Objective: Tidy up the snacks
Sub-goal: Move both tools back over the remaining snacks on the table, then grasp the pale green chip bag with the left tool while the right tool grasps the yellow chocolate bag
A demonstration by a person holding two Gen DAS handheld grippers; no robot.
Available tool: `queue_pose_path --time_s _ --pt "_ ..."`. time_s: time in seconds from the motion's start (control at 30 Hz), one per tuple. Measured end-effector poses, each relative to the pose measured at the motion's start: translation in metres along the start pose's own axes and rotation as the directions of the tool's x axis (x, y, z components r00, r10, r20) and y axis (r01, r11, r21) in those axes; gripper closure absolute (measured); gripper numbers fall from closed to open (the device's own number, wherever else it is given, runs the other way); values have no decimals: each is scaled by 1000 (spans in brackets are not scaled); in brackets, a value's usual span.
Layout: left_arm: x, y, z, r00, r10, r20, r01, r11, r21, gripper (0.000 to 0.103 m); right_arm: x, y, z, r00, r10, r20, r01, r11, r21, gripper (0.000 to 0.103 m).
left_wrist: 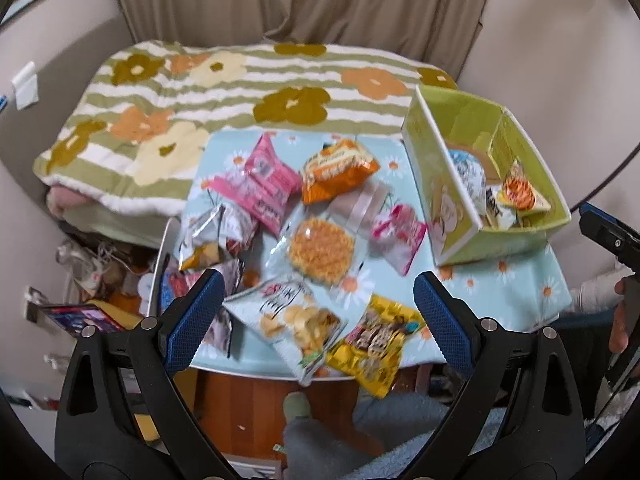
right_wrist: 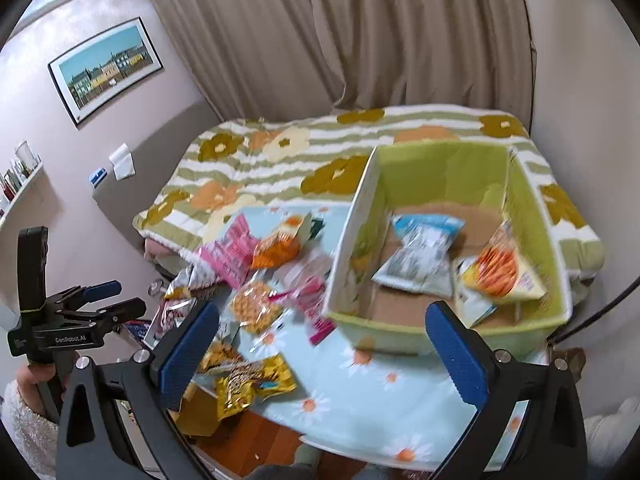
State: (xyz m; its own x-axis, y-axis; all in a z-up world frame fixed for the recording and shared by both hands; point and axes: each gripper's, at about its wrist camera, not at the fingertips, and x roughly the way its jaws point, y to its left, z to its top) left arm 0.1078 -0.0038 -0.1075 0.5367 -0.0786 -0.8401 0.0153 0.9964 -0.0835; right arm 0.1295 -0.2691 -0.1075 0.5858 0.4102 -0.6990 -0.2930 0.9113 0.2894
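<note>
A green cardboard box stands open at the table's right, holding a blue-white packet and an orange packet. Left of it, several snack packets lie loose on the daisy cloth: a pink one, an orange one, a clear bag of yellow snacks, a white chips bag and a yellow bag at the front edge. My left gripper hovers open above the loose pile, empty. My right gripper is open and empty before the box's near wall.
The small table has a light blue cloth. A bed with a flowered blanket lies right behind it, curtains beyond. Clutter and cables cover the floor at the left. A person's knee and sock are below the front edge.
</note>
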Motion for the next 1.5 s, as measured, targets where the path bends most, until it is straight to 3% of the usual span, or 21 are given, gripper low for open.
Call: queue_pose_path --time_s 0.2,0.33,0.43,0.53,0.7,0.9,1.1,1.23,1.43,1.5 --pt "19 26 -21 993 -84 -80 85 996 15 8 31 27 -29 997 21 -70 -13 994 109 0" --pt "34 46 -35 978 -161 -130 159 987 -27 8 48 41 -49 993 14 -117 6 986 165 0" --pt "48 59 -43 959 -237 -158 225 970 -89 8 59 50 -62 991 8 -134 21 977 214 0" --pt "69 69 -52 916 -346 -202 315 934 -170 8 69 57 -78 989 6 -150 37 960 279 0" --pt "95 71 -61 875 -425 -232 381 900 -212 8 86 65 -100 982 -3 -187 71 932 357 0" --pt "119 68 -61 852 -450 -267 401 889 -220 8 106 71 -116 976 -34 -216 112 927 358 0" --pt "138 68 -62 863 -423 -278 363 900 -243 8 132 71 -126 965 -24 -260 116 933 342 0" --pt "153 71 -60 863 -425 -274 347 892 -289 8 143 67 -129 963 -13 -269 106 936 335 0" --pt "171 61 -57 881 -382 -280 299 907 -296 9 154 64 -132 963 0 -271 93 940 329 0" --pt "176 60 -56 888 -365 -279 278 910 -307 17 156 63 -132 963 1 -270 89 942 322 0"
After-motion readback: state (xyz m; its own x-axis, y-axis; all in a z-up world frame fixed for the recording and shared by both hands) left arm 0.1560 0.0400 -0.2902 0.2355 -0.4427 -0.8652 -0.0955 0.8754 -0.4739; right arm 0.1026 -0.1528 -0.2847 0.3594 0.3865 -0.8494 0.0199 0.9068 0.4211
